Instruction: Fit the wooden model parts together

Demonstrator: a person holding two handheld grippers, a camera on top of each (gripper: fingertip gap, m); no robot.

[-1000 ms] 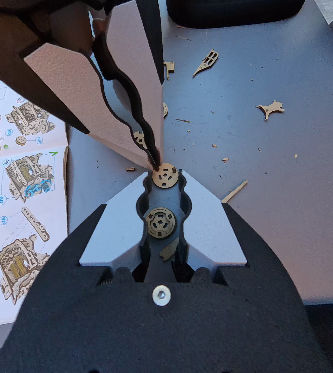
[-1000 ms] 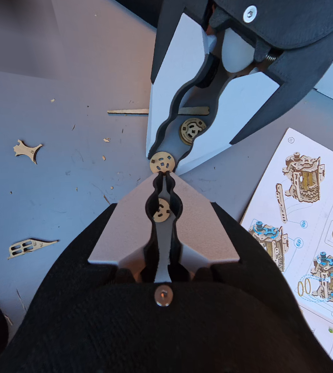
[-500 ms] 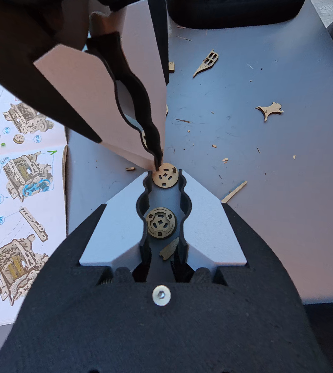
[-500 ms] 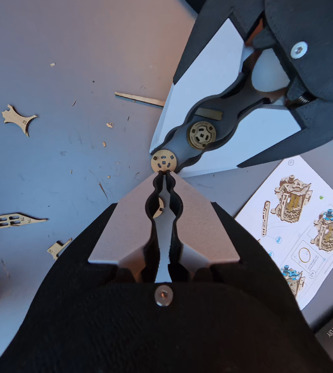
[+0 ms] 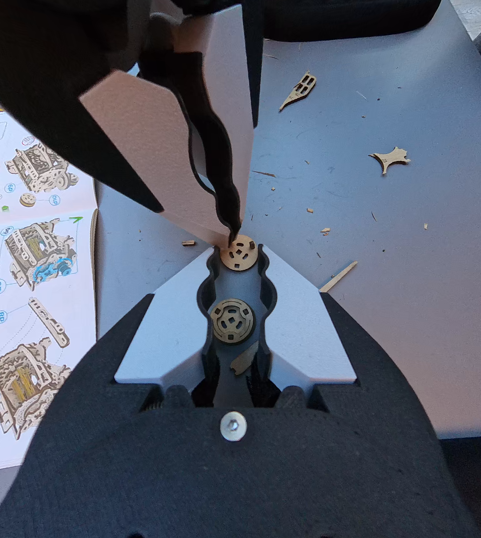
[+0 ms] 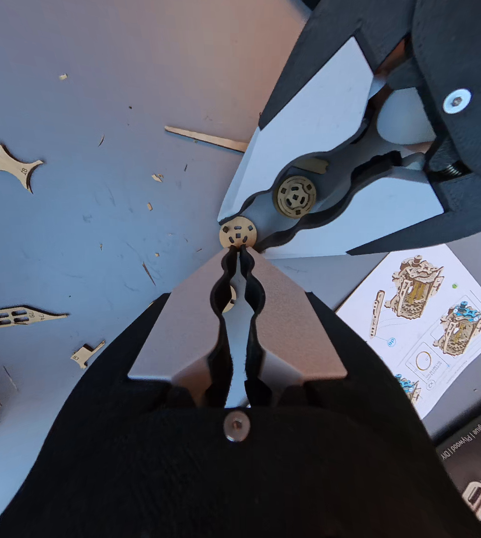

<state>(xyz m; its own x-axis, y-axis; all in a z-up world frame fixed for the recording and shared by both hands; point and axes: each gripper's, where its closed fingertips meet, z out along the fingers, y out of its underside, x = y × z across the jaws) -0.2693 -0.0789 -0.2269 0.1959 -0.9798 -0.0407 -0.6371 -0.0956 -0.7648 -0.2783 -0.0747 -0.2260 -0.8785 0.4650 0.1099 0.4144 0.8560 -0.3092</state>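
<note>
Between the left gripper (image 5: 238, 250) tips a thin, light, brittle wooden disc (image 5: 239, 252) is clamped edgewise, its rim pinched by the nearly closed right gripper (image 6: 238, 248).

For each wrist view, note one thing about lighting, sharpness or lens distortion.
Left wrist view: the light wooden disc is sharp, and the table shades from blue-grey to pinkish. Right wrist view: wide-angle bulging of the right gripper, while the left gripper body blurs at the frame edge.

Both wrist cameras look steeply down at the desk (image 5: 408, 291) from close, facing each other, sharing the wooden disc (image 5: 239, 254) (image 6: 238, 233).
</note>
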